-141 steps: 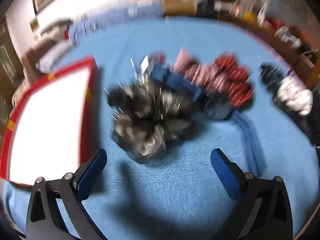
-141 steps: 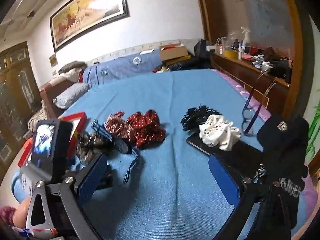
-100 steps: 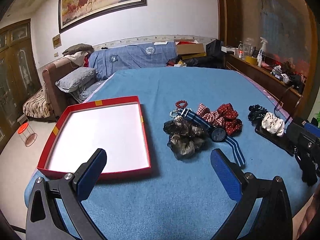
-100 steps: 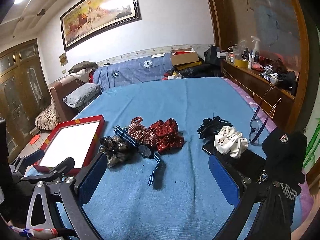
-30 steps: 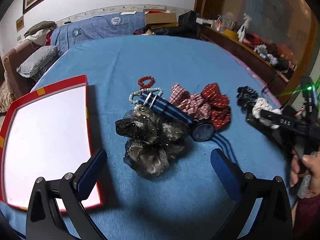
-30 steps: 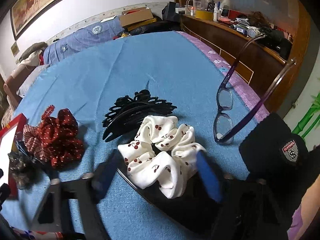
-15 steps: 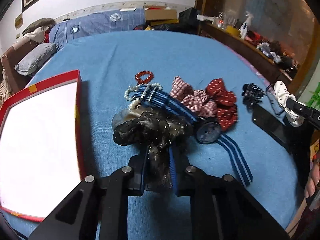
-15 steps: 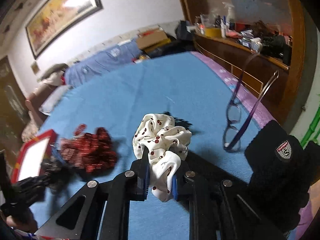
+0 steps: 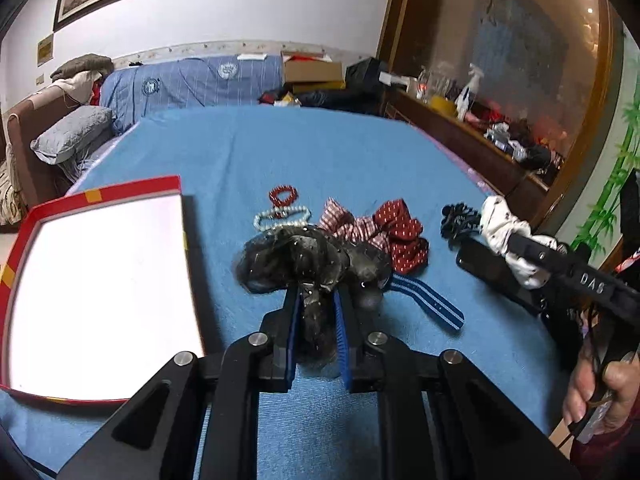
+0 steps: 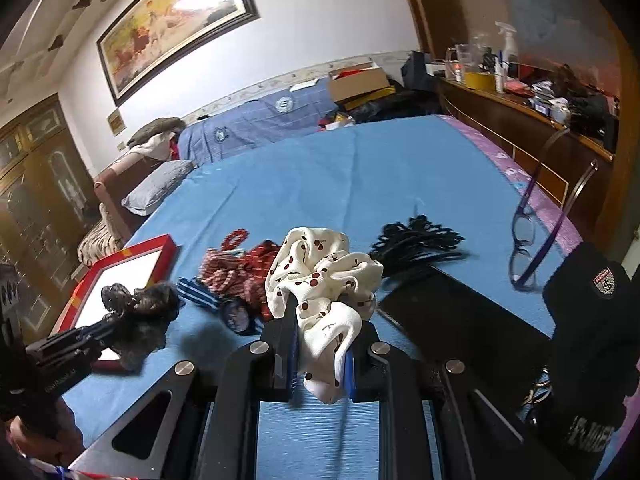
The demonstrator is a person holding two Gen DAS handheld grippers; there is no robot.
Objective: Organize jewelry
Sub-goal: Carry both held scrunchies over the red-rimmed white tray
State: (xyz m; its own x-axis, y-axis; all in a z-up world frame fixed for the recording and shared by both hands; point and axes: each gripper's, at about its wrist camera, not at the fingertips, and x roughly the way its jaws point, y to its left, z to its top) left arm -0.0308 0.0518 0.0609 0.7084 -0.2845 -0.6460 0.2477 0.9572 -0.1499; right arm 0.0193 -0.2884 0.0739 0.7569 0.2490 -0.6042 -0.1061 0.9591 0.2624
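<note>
My left gripper (image 9: 317, 300) is shut on a dark sheer scrunchie (image 9: 296, 258) and holds it above the blue cloth, right of the red tray (image 9: 96, 284). My right gripper (image 10: 320, 320) is shut on a white cherry-print scrunchie (image 10: 320, 272), lifted off the table. In the right wrist view the dark scrunchie (image 10: 140, 308) hangs over the tray's (image 10: 132, 248) near edge. On the cloth lie red bows (image 9: 384, 228), a pearl bracelet (image 9: 282, 216), a red bead bracelet (image 9: 283, 195), a striped watch strap (image 9: 428, 300) and a black hair claw (image 10: 416, 240).
A black phone (image 10: 452, 308) lies flat on the cloth at the right. Purple glasses (image 10: 528, 236) and a black knit cap (image 10: 588, 320) sit near the right edge. A wooden counter (image 10: 520, 112) with bottles runs along the right. Pillows and a sofa stand at the back.
Both grippers went from open to shut, the left on the dark scrunchie and the right on the white one. Both scrunchies have been lifted, and the left one has moved toward the tray.
</note>
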